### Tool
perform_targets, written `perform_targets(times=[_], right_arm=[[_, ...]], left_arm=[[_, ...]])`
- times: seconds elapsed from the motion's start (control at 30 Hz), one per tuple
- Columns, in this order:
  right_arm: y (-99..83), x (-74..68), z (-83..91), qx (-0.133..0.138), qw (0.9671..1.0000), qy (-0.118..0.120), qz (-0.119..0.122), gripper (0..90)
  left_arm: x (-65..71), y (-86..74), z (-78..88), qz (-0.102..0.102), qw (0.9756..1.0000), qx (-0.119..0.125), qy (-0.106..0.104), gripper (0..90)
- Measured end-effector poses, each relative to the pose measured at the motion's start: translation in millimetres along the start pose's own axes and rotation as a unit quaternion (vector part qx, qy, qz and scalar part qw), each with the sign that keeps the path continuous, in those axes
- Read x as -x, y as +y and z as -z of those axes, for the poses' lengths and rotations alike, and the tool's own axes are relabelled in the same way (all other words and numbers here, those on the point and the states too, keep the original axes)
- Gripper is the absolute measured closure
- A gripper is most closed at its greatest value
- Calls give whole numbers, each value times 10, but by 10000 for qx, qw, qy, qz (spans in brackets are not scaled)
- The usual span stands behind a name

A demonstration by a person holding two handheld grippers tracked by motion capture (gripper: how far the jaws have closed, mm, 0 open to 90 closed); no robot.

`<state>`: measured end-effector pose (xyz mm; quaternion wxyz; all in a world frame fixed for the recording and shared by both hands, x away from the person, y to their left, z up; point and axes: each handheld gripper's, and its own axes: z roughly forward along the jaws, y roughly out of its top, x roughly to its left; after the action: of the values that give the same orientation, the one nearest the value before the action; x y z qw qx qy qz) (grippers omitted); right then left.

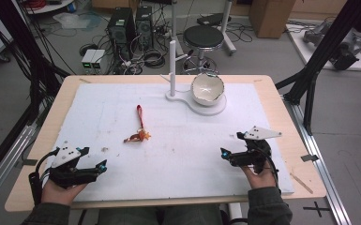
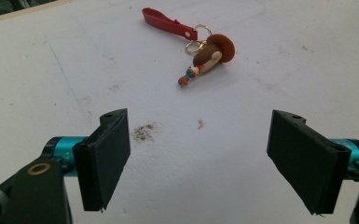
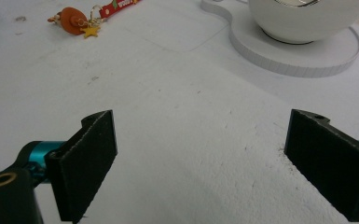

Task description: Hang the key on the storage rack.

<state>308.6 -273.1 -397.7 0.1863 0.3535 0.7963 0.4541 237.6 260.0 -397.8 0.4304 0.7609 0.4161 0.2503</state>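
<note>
Here the keychain (image 1: 139, 129) lay on the white bench (image 1: 183, 154) left of centre, well apart from both grippers. The left gripper (image 1: 104, 166) and right gripper (image 1: 223, 153) rested near the near edge, each with fingers spread wide and empty, and a white bowl (image 1: 207, 89) sat far off on its stand (image 1: 215, 107).

White board (image 1: 178, 154) looks matt and a bit scuffed, bowl (image 1: 207, 89) is glossy ceramic-ish, keychain (image 2: 200, 49) has a shiny red strap, metal rings, smooth mushroom charm. Gripper pads (image 3: 86, 161) look grainy, matt black.
</note>
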Motion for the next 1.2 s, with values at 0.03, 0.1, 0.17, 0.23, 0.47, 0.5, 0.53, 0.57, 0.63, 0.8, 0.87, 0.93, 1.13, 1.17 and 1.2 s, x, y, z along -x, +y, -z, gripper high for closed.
perform_targets(times=[0.03,0.1,0.17,0.23,0.47,0.5,0.53,0.57,0.63,0.8,0.87,0.93,1.13,1.17,1.2], right_arm=[[4,-7,1,-6,10000,-13,-13,84],[6,-8,-1,0,10000,1,5,84],[11,-17,-11,-2,10000,-1,17,84],[11,-22,-11,-18,10000,5,2,84],[17,-27,-25,-5,10000,4,3,84],[17,-27,-25,-5,10000,4,3,84],[20,-26,-27,-16,10000,9,0,84],[20,-26,-27,-16,10000,9,0,84],[25,-30,-34,4,10000,18,-6,84],[36,-44,-49,18,10000,19,-1,84],[43,-54,-55,0,10000,23,-17,84],[51,-62,-62,8,10000,29,-17,84],[91,-80,-98,-63,10000,28,28,84],[102,-88,-102,-60,10000,13,1,84],[130,-90,-112,-49,10000,63,-46,84]], left_arm=[[0,0,-1,0,10000,-5,-1,217],[-3,0,1,-16,10000,-18,2,217],[-4,-1,1,-13,10000,-15,1,217],[-3,0,3,-9,10000,-8,3,217],[-3,0,2,-10,10000,-16,7,219],[-3,0,2,-10,10000,-16,7,219],[-4,0,2,-4,10000,-12,3,219],[-4,-1,1,0,10000,-1,3,219],[-4,0,2,-2,10000,-7,5,219],[-4,-1,0,-1,10000,-2,1,219],[-3,-3,1,22,10000,5,8,219],[-4,-3,3,15,10000,0,8,219],[-2,-4,5,29,10000,11,14,219],[-2,-4,4,16,10000,8,8,219],[-2,-3,3,4,10000,4,4,219]])
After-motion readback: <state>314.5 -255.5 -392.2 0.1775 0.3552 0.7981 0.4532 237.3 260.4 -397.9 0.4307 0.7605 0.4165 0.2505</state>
